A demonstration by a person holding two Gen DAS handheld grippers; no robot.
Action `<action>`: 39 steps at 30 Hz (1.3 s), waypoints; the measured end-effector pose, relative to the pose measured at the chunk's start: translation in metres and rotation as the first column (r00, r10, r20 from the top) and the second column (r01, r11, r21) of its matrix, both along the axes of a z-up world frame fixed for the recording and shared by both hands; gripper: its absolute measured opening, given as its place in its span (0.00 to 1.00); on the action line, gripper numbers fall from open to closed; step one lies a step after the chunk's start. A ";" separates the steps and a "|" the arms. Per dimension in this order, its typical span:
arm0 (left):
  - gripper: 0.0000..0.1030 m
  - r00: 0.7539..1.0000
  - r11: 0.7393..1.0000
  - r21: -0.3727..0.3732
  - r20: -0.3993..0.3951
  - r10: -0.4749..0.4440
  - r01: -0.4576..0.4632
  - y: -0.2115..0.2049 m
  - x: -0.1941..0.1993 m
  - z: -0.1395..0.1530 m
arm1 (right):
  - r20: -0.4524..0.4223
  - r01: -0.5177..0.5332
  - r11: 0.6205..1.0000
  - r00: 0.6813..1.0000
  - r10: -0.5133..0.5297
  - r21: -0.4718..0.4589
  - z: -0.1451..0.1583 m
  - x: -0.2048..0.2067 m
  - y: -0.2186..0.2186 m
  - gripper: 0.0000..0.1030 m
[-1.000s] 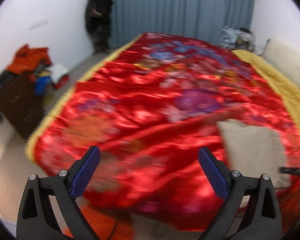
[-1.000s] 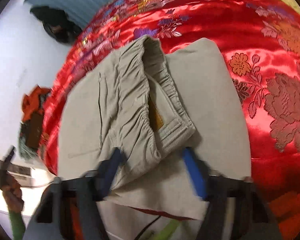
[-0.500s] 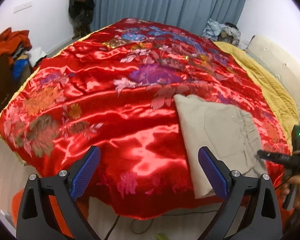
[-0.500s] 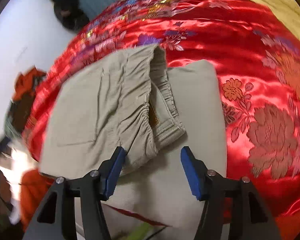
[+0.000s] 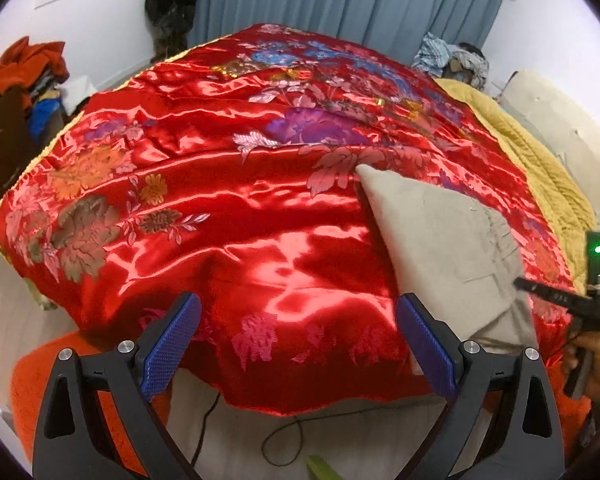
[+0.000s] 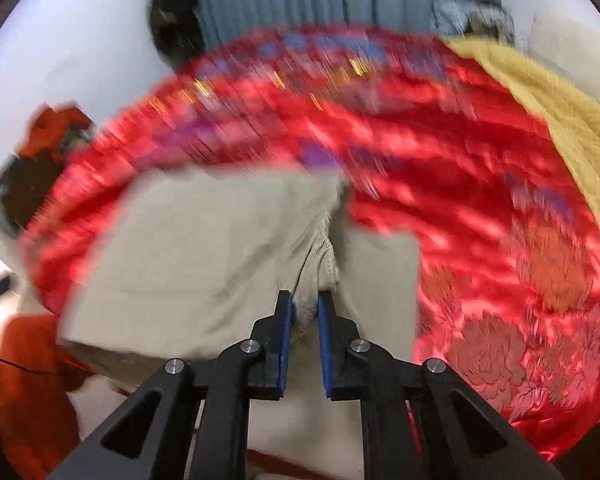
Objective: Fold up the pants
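Note:
Beige pants [image 5: 440, 240] lie partly folded near the front right edge of a bed with a red floral satin cover [image 5: 228, 208]. In the right wrist view the pants [image 6: 204, 256] fill the lower left. My right gripper [image 6: 305, 307] is shut on the gathered waistband fold [image 6: 320, 264] of the pants. My left gripper [image 5: 296, 332] is open and empty, off the bed's front edge, left of the pants. The right gripper shows at the far right of the left wrist view [image 5: 556, 296].
A yellow blanket [image 5: 540, 160] runs along the bed's right side, with a cream cushion [image 5: 560, 120] beyond. A clothes pile on a dark cabinet [image 5: 16, 92] stands at left. Blue curtains [image 5: 340, 0] hang behind. A cable [image 5: 284, 436] lies on the floor below.
My right gripper has closed on the waistband fold and the view has swung, now blurred. My left gripper has drawn back and shifted slightly left, staying open.

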State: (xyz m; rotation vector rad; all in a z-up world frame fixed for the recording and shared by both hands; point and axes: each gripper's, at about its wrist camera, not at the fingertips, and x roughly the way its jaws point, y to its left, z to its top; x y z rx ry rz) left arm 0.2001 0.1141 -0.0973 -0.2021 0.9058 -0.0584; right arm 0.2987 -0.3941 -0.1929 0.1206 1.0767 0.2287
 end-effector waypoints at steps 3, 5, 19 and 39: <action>0.96 1.000 1.000 0.002 -0.002 0.003 -0.003 0.001 -0.003 -0.003 | 0.014 0.037 0.995 0.999 -0.038 0.090 -0.006 -0.003 -0.023 0.58; 0.96 1.000 1.000 -0.008 -0.027 0.011 -0.011 0.001 -0.001 -0.009 | 0.042 0.052 0.986 0.997 -0.059 0.158 -0.002 0.000 -0.035 0.60; 0.96 1.000 1.000 0.007 -0.026 0.011 -0.011 -0.006 -0.003 -0.008 | -0.036 -0.259 0.957 0.963 0.266 0.128 0.041 0.035 0.001 0.11; 0.96 0.952 0.934 0.189 -0.068 -0.297 0.305 -0.125 0.044 -0.011 | -0.086 0.021 0.993 0.996 -0.011 0.112 -0.021 -0.031 -0.065 0.28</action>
